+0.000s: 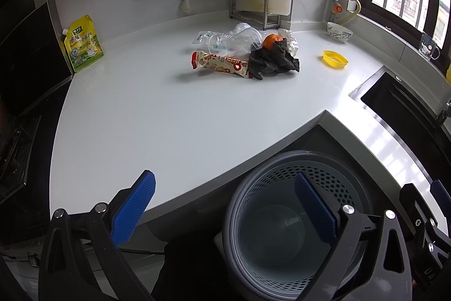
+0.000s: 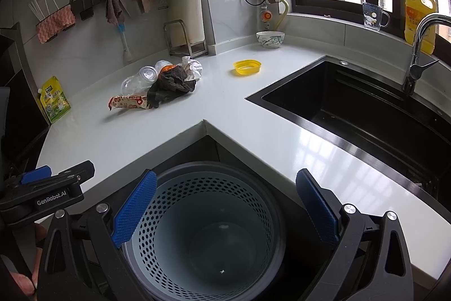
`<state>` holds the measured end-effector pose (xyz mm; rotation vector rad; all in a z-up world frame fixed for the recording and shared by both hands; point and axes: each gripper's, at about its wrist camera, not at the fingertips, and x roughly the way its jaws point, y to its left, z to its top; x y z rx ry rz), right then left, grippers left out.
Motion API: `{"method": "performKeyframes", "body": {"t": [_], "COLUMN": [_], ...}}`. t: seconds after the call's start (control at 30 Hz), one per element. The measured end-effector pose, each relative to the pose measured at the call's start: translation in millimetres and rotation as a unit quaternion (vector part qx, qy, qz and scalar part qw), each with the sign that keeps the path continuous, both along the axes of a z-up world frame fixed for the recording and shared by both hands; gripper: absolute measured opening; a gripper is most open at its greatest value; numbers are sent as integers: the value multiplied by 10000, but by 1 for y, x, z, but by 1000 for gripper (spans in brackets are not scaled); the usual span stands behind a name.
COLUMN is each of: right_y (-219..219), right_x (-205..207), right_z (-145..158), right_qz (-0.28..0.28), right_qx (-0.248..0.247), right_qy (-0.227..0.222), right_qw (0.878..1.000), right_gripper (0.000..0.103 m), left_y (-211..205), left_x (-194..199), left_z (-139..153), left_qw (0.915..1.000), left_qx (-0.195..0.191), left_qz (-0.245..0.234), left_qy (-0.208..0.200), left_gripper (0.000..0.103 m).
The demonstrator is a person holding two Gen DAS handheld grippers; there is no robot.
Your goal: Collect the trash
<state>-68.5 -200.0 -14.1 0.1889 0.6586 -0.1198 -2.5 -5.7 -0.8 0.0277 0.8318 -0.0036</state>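
A heap of trash lies on the white counter (image 1: 141, 109): a red-and-white snack wrapper (image 1: 220, 64), a dark grey rag (image 1: 273, 59), clear plastic cups (image 1: 236, 40), an orange (image 1: 271, 41) and crumpled white paper (image 1: 291, 43). The right wrist view shows the wrapper (image 2: 128, 102), the rag (image 2: 172, 85), the cups (image 2: 141, 78) and the paper (image 2: 194, 68). A grey perforated bin (image 1: 284, 227) stands below the counter's inner corner, empty (image 2: 208, 230). My left gripper (image 1: 225, 205) is open and empty over the counter edge. My right gripper (image 2: 225, 205) is open and empty above the bin.
A yellow lid (image 1: 335, 58) and a patterned bowl (image 1: 339, 31) sit right of the heap. A yellow-green pouch (image 1: 83, 43) leans at the left wall. A black sink (image 2: 366, 114) with a tap (image 2: 420, 52) is at right. A metal rack (image 1: 253, 6) holds a cutting board.
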Motion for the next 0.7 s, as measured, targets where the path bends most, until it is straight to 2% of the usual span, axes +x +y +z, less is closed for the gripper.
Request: {"method": "performKeyframes", "body": {"t": [0.7], "right_y": [0], "right_x": [3], "right_z": [-4], "right_qz": [29], "right_qx": [9], "right_qy": [25], "right_qw": [10000], "right_gripper": [94], "left_y": [2], "left_x": [2], "left_z": [-1], "left_qw": [10000], "left_qx": [8], "left_qz": [27], "left_qy": [15], "left_gripper": [97]}}
